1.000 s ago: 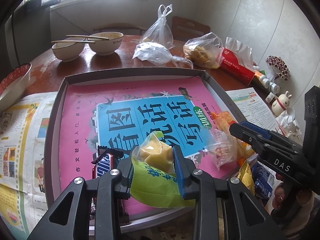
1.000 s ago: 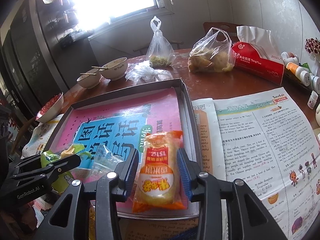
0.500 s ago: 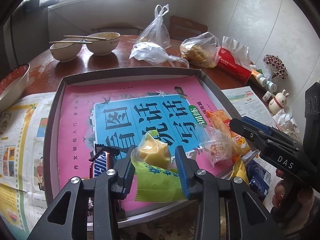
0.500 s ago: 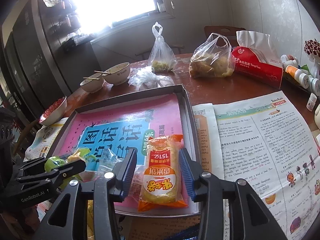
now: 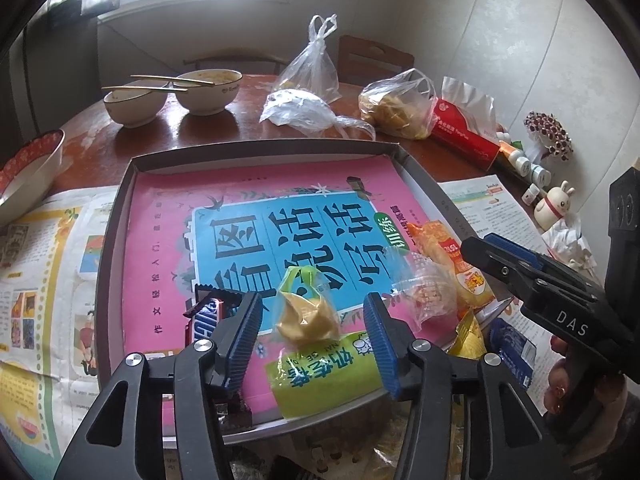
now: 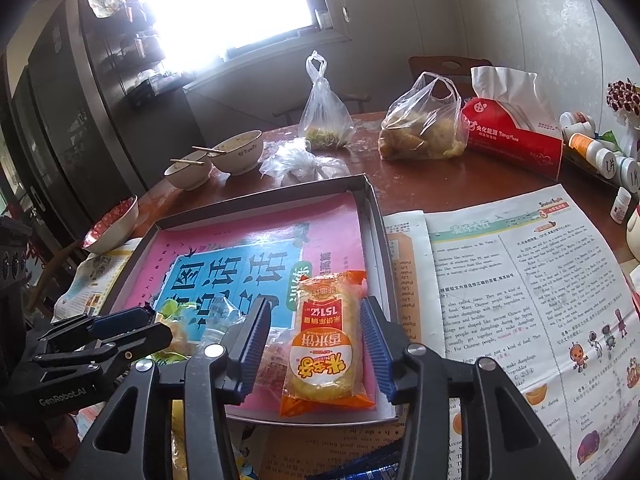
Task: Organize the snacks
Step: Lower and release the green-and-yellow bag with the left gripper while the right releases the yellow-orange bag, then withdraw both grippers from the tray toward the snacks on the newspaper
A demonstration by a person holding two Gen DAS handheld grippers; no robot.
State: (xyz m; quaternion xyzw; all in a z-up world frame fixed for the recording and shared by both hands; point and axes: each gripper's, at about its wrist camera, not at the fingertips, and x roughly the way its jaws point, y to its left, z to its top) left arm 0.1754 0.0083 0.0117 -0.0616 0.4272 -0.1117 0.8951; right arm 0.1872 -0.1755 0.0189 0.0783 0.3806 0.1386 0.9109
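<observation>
A grey tray [image 5: 256,147] lined with a pink book holds the snacks. My left gripper [image 5: 313,300] straddles a green pack with a yellow cake [image 5: 308,320] that lies on the tray's near edge. Its jaws are opening and the blue pads stand clear of the pack. A Snickers bar [image 5: 203,320] lies just left of it and a clear-wrapped snack [image 5: 424,292] to its right. My right gripper [image 6: 316,304] is around an orange rice-cracker pack [image 6: 324,340] in the tray's near right corner [image 6: 374,216]. These jaws are opening too, with the pack lying loose between them.
Newspapers [image 6: 520,280] flank the tray. Behind it stand two bowls with chopsticks [image 5: 208,90], plastic bags [image 5: 400,108], a red tissue pack [image 6: 516,136] and small bottles [image 6: 600,156]. A red-rimmed bowl [image 5: 28,168] is at the left. Yellow and blue packs [image 5: 512,344] lie off the tray's near right.
Both pairs of jaws have widened. The left let go of the green pack, which now rests on the tray; the right pads have come off the orange pack.
</observation>
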